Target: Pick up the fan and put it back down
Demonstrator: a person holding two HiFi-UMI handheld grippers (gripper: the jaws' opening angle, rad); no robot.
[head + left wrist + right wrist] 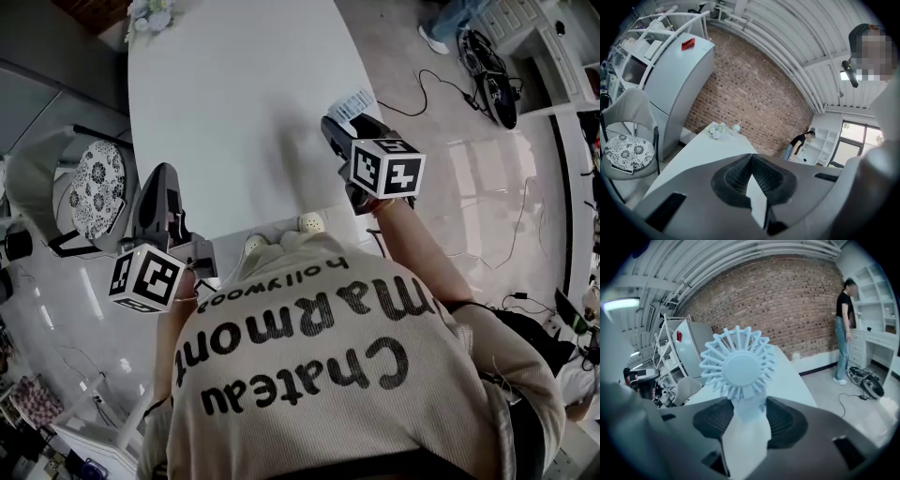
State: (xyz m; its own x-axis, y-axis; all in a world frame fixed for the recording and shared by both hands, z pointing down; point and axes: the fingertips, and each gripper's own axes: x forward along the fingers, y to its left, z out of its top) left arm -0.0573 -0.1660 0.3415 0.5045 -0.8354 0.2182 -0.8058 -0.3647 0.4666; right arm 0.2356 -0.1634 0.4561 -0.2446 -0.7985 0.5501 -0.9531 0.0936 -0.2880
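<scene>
A pale blue hand fan [738,369] with a round grilled head stands upright between my right gripper's [745,406] jaws, which are shut on its handle. In the head view the fan [353,101] sticks out ahead of the right gripper [341,124], above the right edge of the white table [234,112]. My left gripper [164,176] is off the table's left edge, near its front corner. In the left gripper view its pads [736,176] meet at the tips with nothing between them.
A chair with a patterned cushion [97,187] stands left of the table, close to my left gripper. Small flowers [150,14] sit at the table's far end. Cables [487,84] lie on the floor at the right. A person [843,333] stands by shelves far back.
</scene>
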